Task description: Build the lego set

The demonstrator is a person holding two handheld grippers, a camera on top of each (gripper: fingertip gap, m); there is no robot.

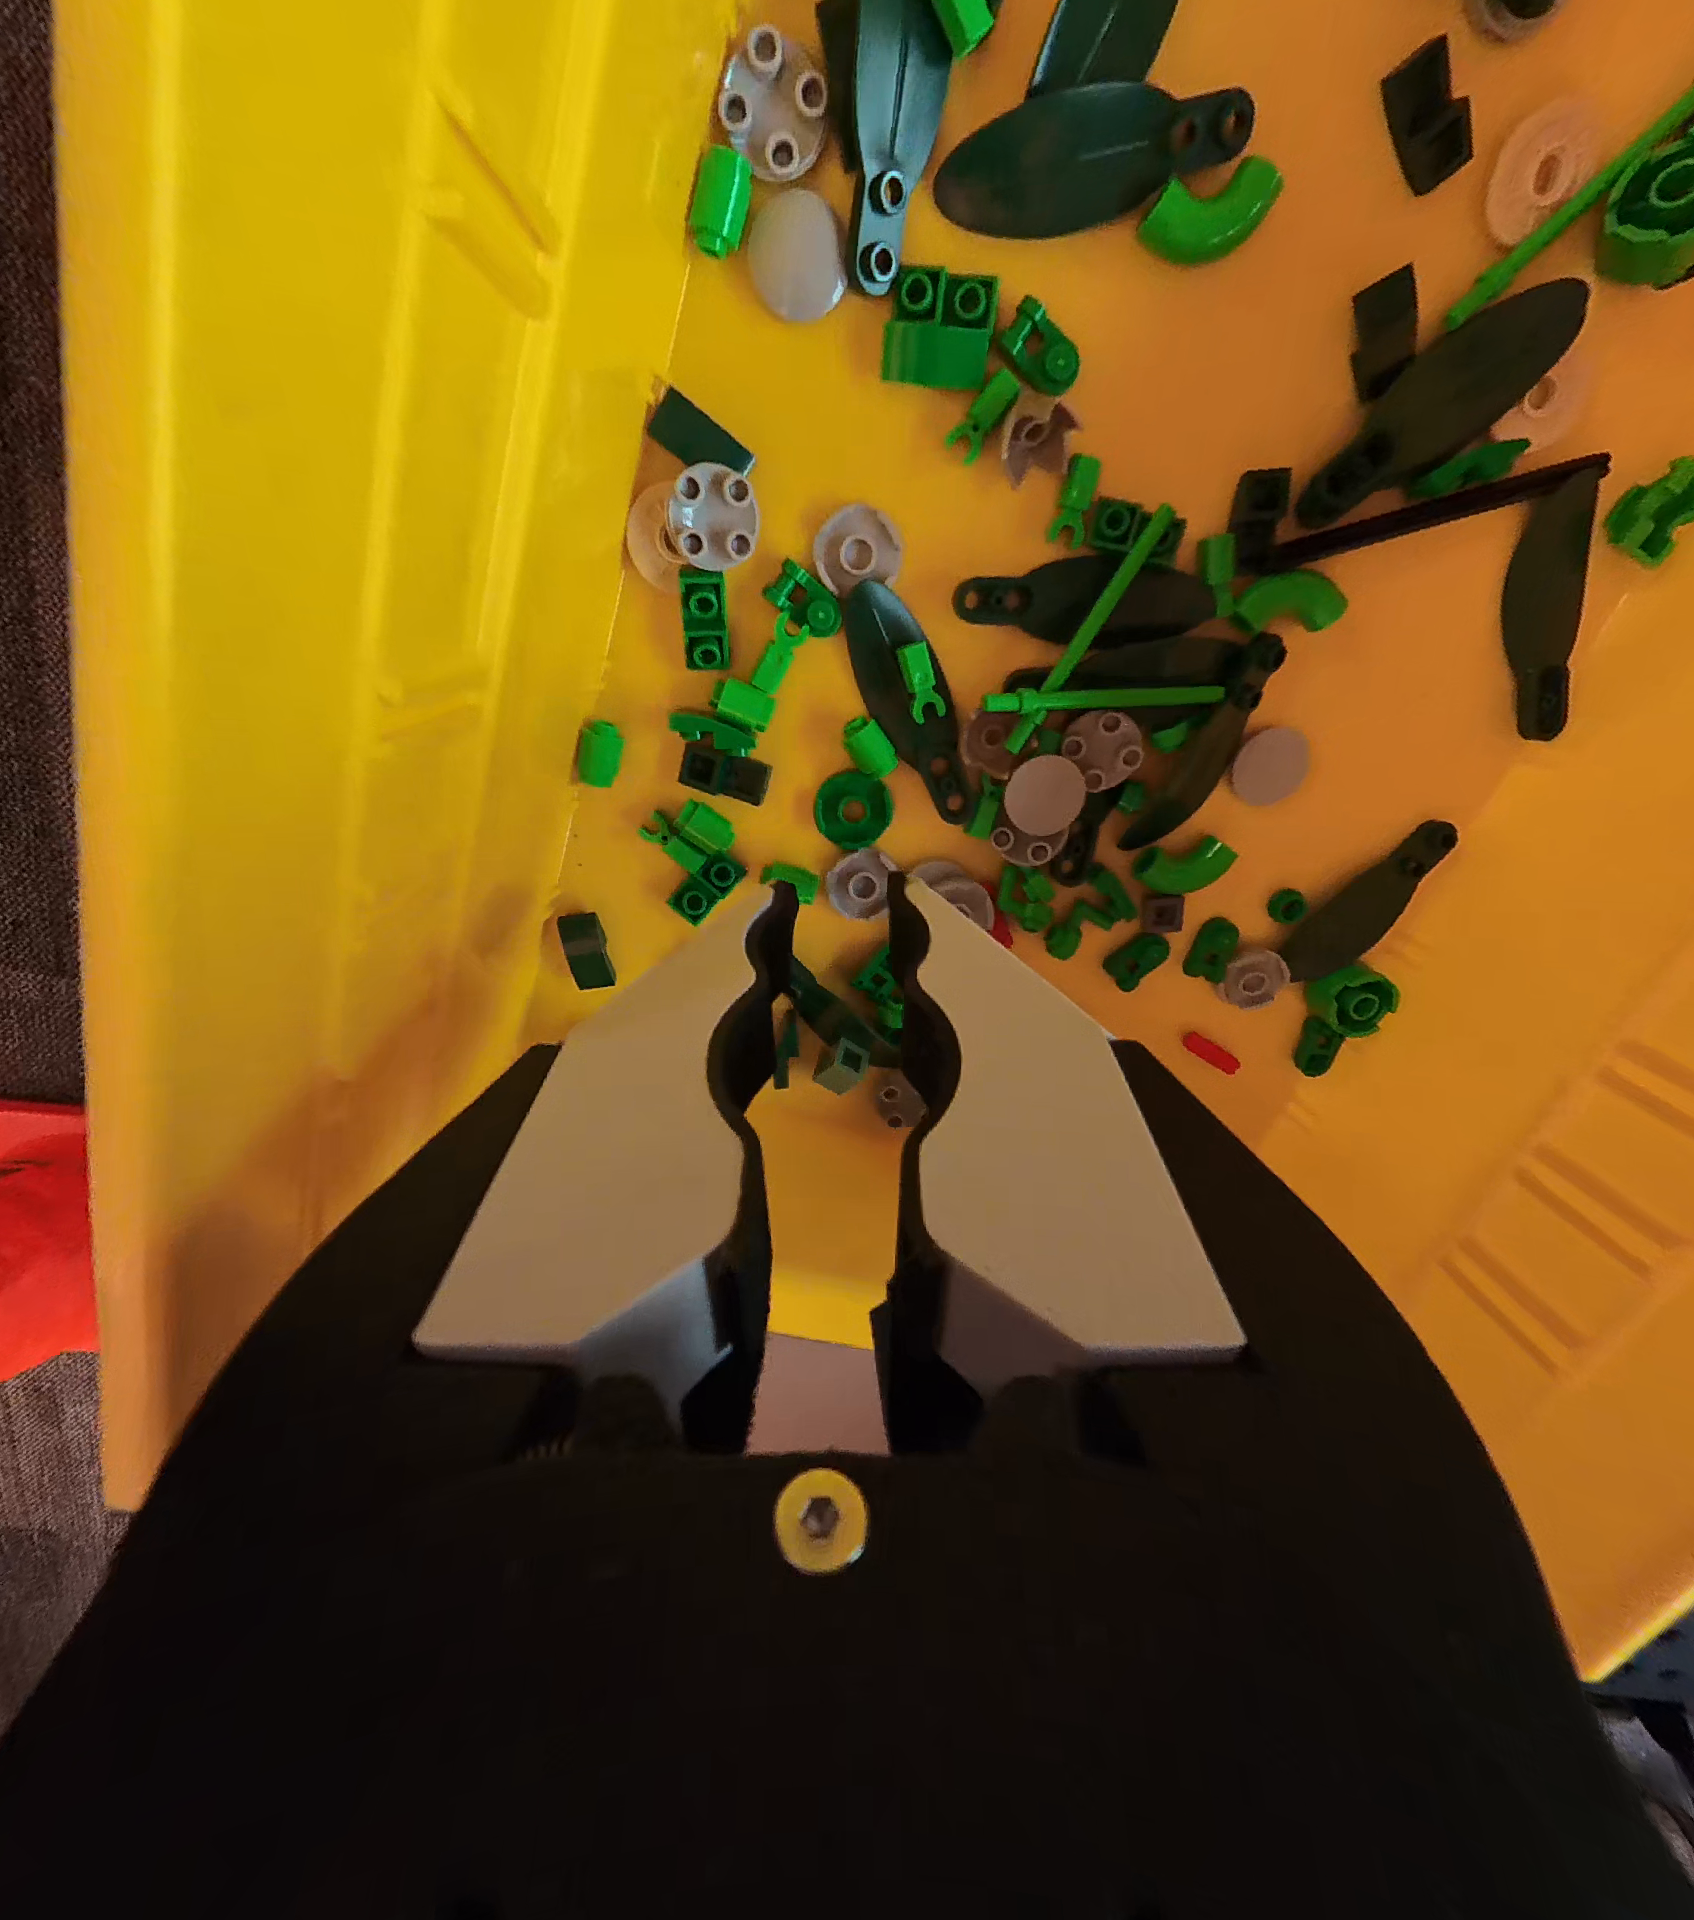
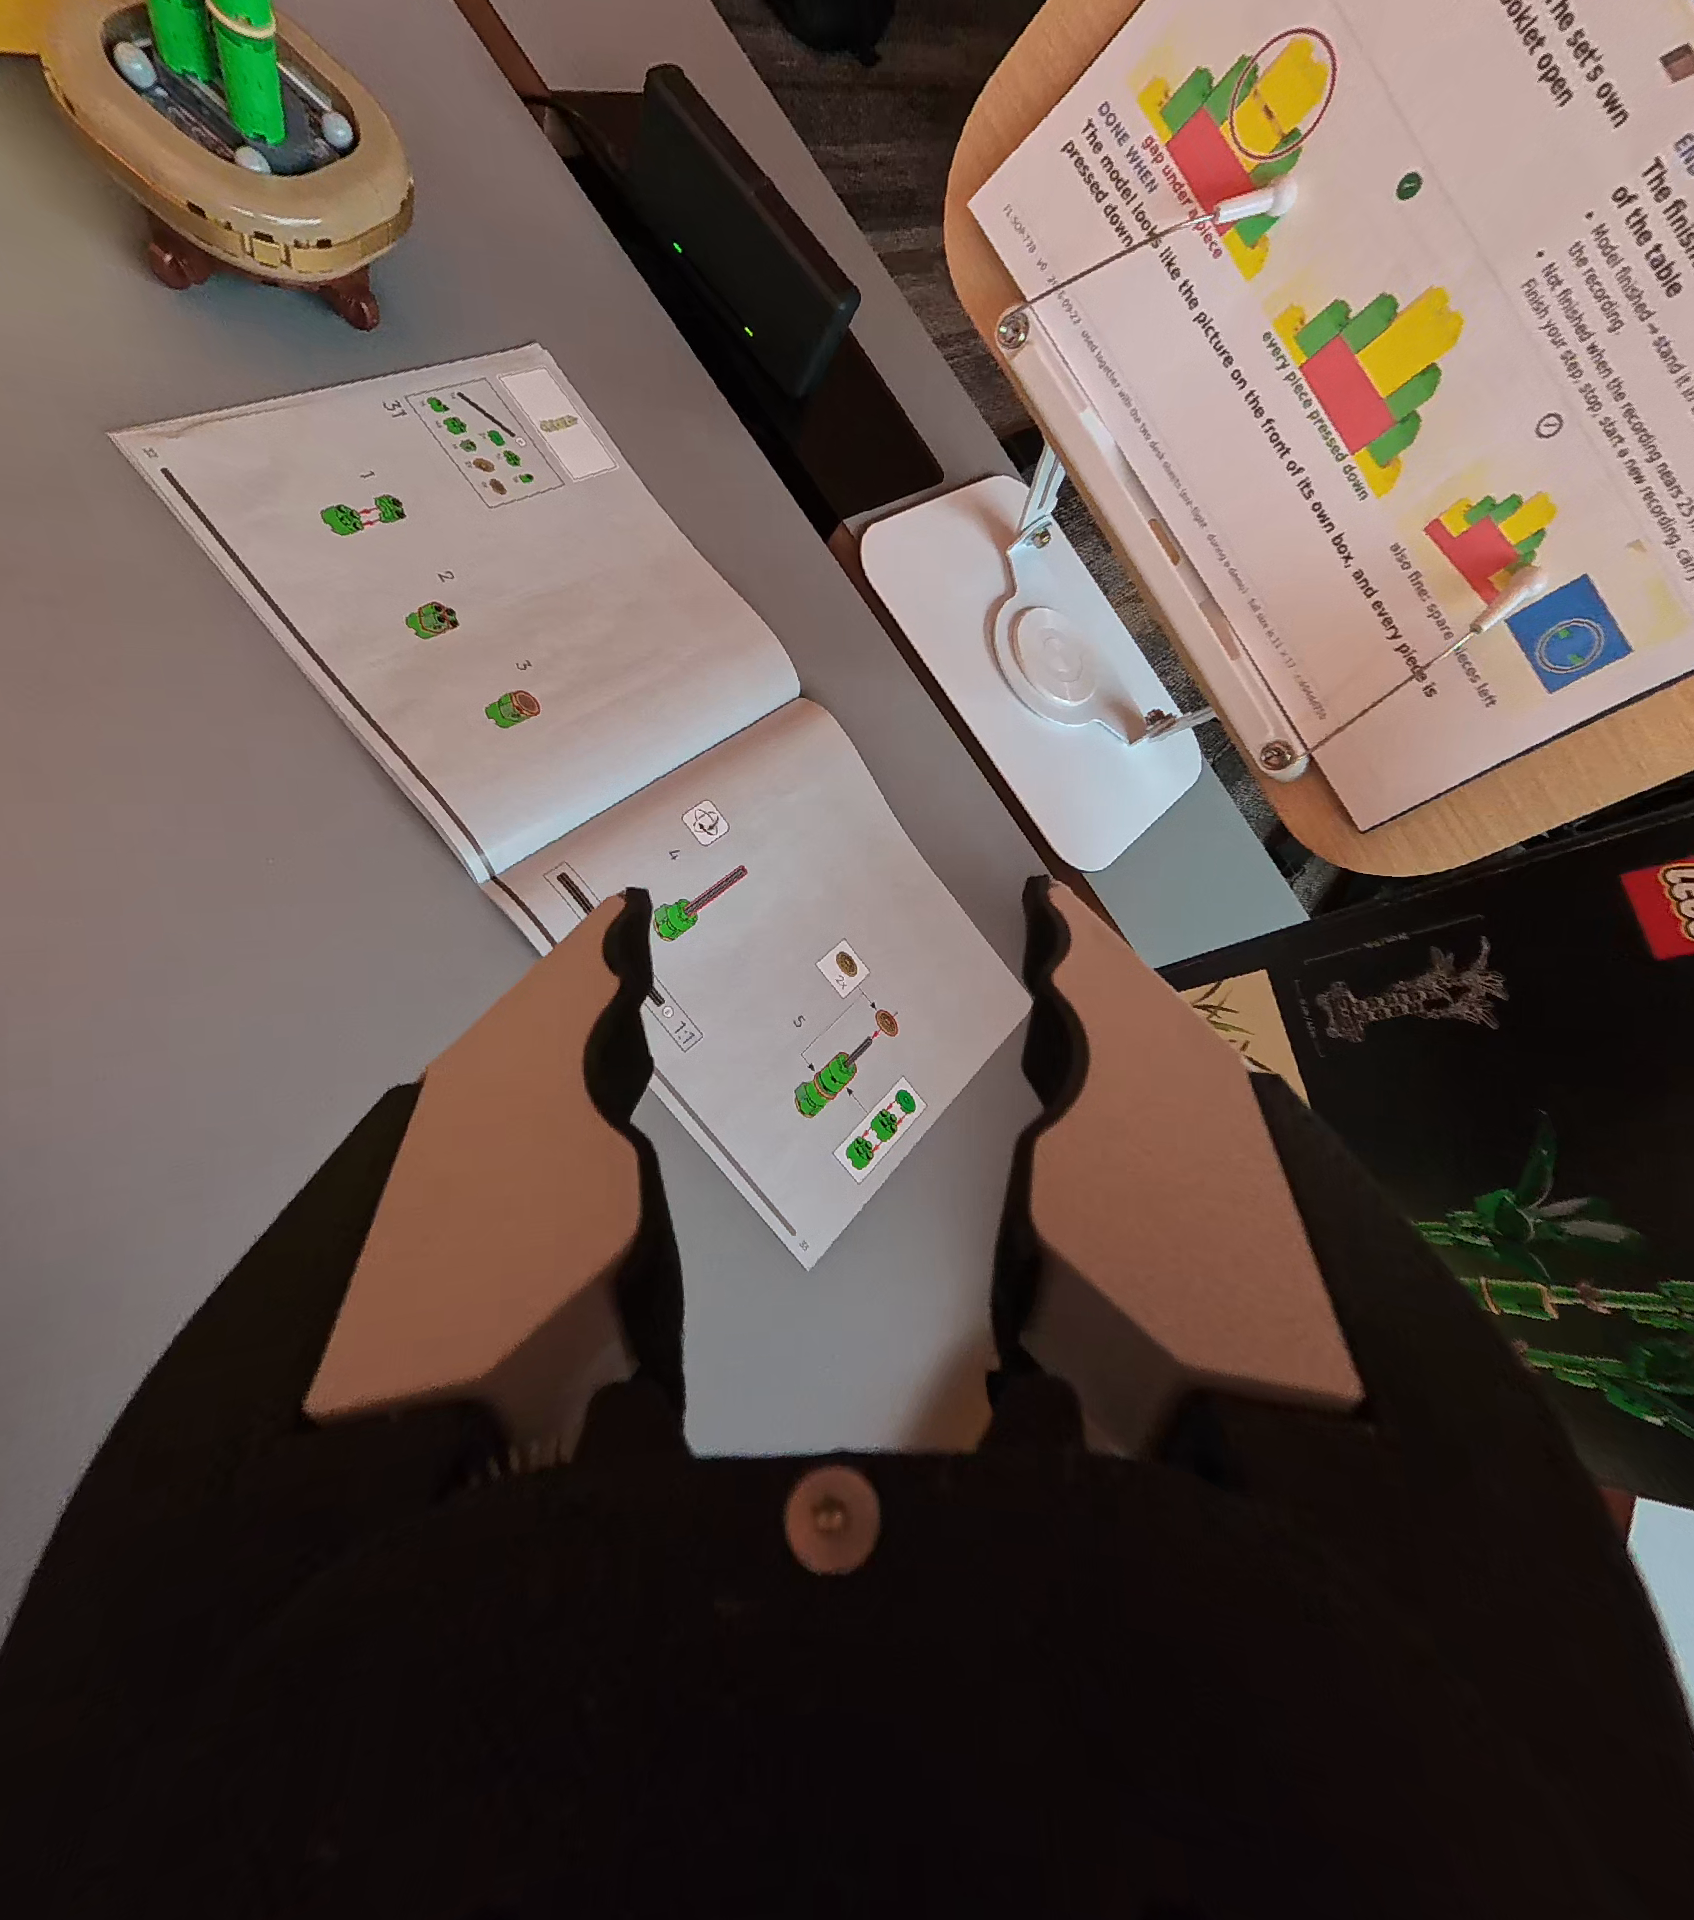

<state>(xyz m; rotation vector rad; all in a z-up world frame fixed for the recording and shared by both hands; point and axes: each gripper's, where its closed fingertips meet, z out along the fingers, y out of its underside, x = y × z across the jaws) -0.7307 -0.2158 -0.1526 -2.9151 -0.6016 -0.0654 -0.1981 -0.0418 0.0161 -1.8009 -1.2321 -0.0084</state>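
Left gripper [image 1: 841,896], jaws slightly parted and holding nothing, poised over the yellow tray [image 1: 1445,1195], where loose green, dark green and grey lego pieces [image 1: 926,665] lie scattered. Right gripper [image 2: 835,904], jaws wide apart and empty, above the open instruction booklet [image 2: 562,665] on the grey table [image 2: 95,935]; partly built model [image 2: 230,125] stands beyond, set box [image 2: 1549,1143] at right

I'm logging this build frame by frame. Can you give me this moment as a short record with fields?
left gripper: jaws narrowly apart, empty, over loose pieces
tray: yellow tray with scattered green, dark green and grey pieces
right gripper: jaws wide open, empty, above the booklet
instruction booklet: lying open on grey table
partial model: tan base, green stalks
set box: black, at right
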